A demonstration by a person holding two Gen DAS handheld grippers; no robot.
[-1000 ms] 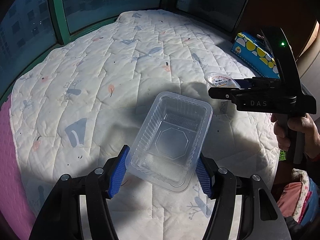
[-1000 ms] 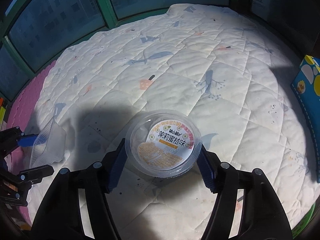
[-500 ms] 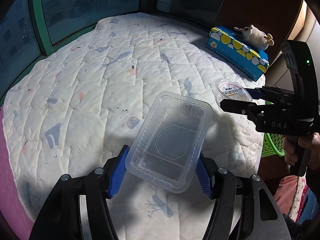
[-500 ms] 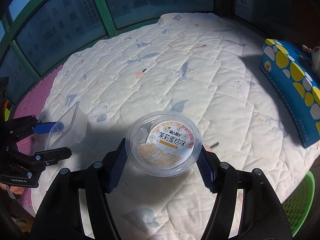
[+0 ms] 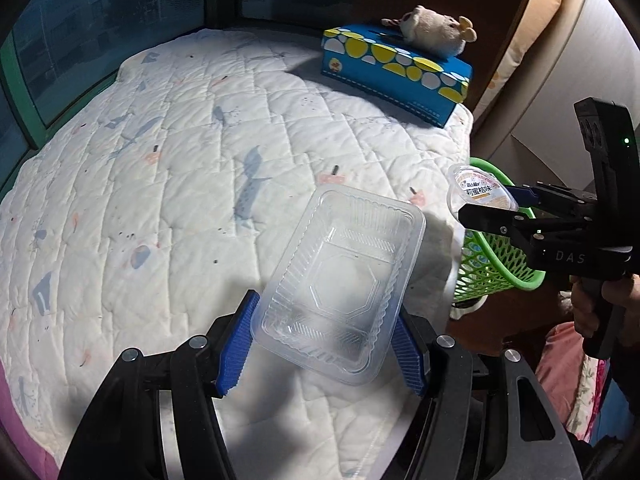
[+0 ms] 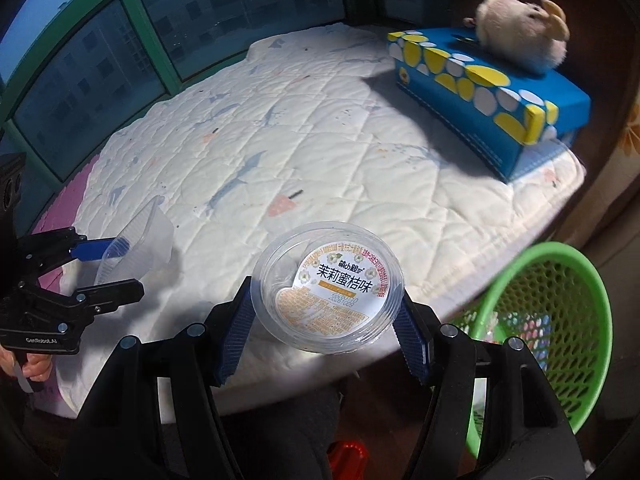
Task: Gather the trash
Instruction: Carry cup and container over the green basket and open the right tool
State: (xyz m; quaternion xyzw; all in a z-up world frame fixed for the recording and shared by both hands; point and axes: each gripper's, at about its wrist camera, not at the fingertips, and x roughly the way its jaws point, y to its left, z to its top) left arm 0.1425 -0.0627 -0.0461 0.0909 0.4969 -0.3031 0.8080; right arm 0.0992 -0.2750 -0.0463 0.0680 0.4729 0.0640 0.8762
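Both hands carry trash above the bed [image 5: 168, 184].
The left hand-held gripper [image 5: 326, 344] clamps a clear tray [image 5: 340, 280]; the right hand-held gripper [image 6: 324, 332] clamps a round cup [image 6: 330, 288].

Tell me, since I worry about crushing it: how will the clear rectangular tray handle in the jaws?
The clear tray looks thin-walled and empty, so probably very light and flexible. Its ribbed sides may stiffen it somewhat. Held only at one end by the left gripper, it could twist or slip.

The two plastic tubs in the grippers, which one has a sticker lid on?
The round cup in the right gripper has a printed lid. The rectangular tray in the left gripper is clear, open and empty.
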